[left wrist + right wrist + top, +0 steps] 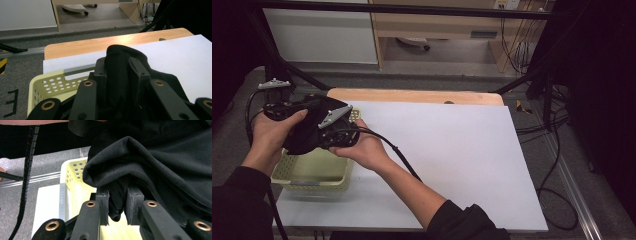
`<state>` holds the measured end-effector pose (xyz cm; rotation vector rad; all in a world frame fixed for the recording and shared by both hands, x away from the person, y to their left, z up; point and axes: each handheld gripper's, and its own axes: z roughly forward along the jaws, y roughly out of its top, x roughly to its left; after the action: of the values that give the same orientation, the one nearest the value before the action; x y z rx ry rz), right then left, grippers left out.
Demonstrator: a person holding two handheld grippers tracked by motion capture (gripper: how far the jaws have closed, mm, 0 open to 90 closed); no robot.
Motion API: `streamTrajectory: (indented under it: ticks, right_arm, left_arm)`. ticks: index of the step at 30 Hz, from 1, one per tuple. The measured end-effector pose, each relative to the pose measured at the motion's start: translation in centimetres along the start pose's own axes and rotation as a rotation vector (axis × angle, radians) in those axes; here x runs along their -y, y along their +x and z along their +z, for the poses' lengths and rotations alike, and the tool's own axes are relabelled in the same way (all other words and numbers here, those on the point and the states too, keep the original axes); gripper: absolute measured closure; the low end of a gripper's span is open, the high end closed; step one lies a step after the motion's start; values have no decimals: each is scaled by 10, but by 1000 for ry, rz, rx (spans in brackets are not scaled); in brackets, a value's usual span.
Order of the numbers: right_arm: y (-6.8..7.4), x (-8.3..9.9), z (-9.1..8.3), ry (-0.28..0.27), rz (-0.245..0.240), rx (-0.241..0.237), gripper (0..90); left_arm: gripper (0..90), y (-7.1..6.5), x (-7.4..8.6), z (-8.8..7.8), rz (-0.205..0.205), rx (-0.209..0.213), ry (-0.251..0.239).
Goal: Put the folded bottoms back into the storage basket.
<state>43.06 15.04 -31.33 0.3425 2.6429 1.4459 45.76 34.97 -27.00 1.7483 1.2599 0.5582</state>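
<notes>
**Both grippers pinched on black cloth over the basket**

High view: the white sheet (pixel 452 160) covered most of the wooden table (pixel 412 95), with a bare wood strip at the far edge. A grey floor lay around it, with black frame bars, cables at the right and a wooden desk behind. The yellow basket (pixel 312 172) sat at the sheet's left edge. The left gripper (pixel 287 112) and right gripper (pixel 337 132) were close together above it, with the black cloth (pixel 307 132) bunched between them.

Left gripper view: jaws were pressed on a fold of cloth (pixel 120 72). The basket (pixel 50 85) was below left, with sheet (pixel 180 60), wood strip (pixel 100 45) and grey floor beyond.

Right gripper view: jaws were clamped on a cloth (pixel 150 162) fold, the rest draped above. The basket (pixel 72 175) sat under it, on the sheet (pixel 47 202).
</notes>
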Motion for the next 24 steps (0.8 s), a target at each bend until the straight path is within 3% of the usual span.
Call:
streamTrajectory:
  ticks: [24]
  right_arm:
    - [3,2,8,0,2,-8,758]
  left_arm:
    - [705,4,7,1,-4,-2,11]
